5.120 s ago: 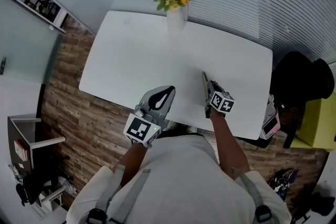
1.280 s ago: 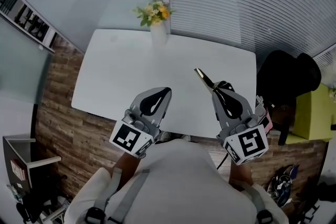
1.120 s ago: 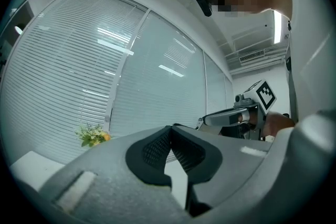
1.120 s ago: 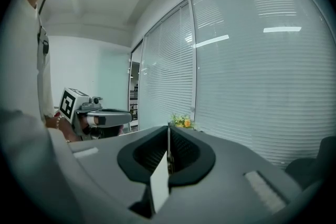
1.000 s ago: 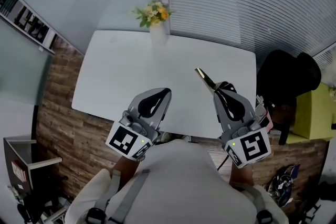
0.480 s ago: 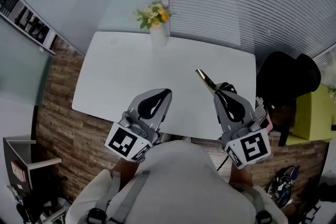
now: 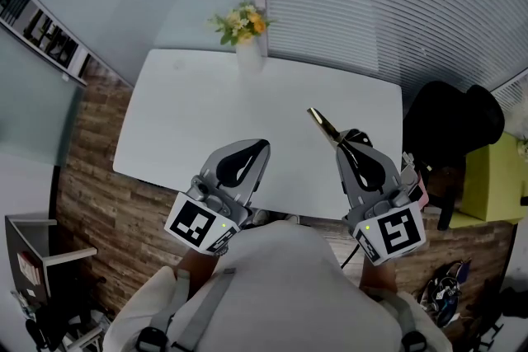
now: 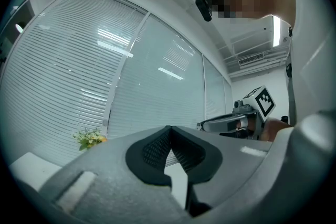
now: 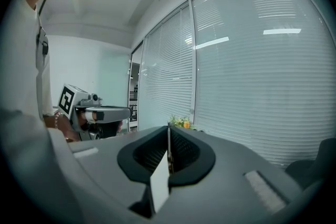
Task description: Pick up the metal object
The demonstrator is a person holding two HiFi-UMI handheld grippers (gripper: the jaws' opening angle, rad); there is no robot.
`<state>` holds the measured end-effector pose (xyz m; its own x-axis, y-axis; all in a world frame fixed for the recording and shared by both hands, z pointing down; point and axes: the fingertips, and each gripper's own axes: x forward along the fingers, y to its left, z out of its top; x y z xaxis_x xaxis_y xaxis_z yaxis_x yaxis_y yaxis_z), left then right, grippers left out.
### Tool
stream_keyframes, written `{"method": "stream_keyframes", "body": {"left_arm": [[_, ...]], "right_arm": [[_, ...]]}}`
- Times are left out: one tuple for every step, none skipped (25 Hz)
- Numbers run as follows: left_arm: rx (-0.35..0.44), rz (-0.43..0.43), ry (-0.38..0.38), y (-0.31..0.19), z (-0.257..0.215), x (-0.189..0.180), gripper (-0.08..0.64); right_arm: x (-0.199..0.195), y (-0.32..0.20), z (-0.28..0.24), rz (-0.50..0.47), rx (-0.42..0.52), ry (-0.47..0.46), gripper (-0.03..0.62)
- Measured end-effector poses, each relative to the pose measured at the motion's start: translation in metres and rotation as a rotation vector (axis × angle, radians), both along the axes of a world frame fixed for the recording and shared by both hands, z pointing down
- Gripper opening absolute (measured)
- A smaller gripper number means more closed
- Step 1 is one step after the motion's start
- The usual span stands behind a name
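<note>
The right gripper (image 9: pixel 168 150) is clamped on a thin, flat metal strip (image 7: pixel 322 122). The strip sticks out past the gripper's tips, held over the white table (image 7: pixel 190 111). The left gripper (image 8: pixel 170 140), alongside, has its jaws pressed together with nothing between them. A vase of flowers (image 7: pixel 242 25) stands at the table's far edge.

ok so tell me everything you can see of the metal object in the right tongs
The metal object is a thin, flat, straight strip with a dull brass-like sheen. The right tongs are shut on its near end, so the rest sticks out past their tips over the white table, angled toward the blinds. In the right gripper view it stands on edge between the pads, one pale flat face showing. Nothing else visibly touches it.
</note>
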<state>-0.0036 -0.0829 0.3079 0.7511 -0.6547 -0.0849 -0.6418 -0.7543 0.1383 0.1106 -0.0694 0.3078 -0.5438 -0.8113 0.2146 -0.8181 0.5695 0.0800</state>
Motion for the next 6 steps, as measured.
{"method": "stream_keyframes", "body": {"left_arm": [[-0.001, 0.000, 0.002, 0.0001, 0.0001, 0.0001, 0.003], [-0.002, -0.001, 0.005, 0.0003, 0.0000, 0.0001, 0.003], [-0.002, -0.002, 0.007, 0.0004, -0.0003, 0.0000, 0.003], [-0.001, -0.002, 0.009, 0.0004, -0.0007, 0.0000, 0.003], [0.000, -0.003, 0.011, 0.0004, -0.0011, 0.0000, 0.003], [0.000, -0.003, 0.012, 0.0003, -0.0015, 0.0001, 0.003]], "right_arm": [[0.0002, 0.0000, 0.0002, 0.000, 0.000, 0.000, 0.012], [0.0005, 0.0001, 0.0004, 0.000, 0.000, 0.000, 0.012], [0.0007, 0.0003, 0.0004, 0.000, 0.000, 0.000, 0.012], [0.0009, 0.0005, 0.0003, 0.000, 0.001, 0.000, 0.012], [0.0011, 0.0007, 0.0002, 0.001, 0.001, 0.001, 0.012], [0.0013, 0.0010, 0.0001, 0.001, 0.002, 0.001, 0.012]]}}
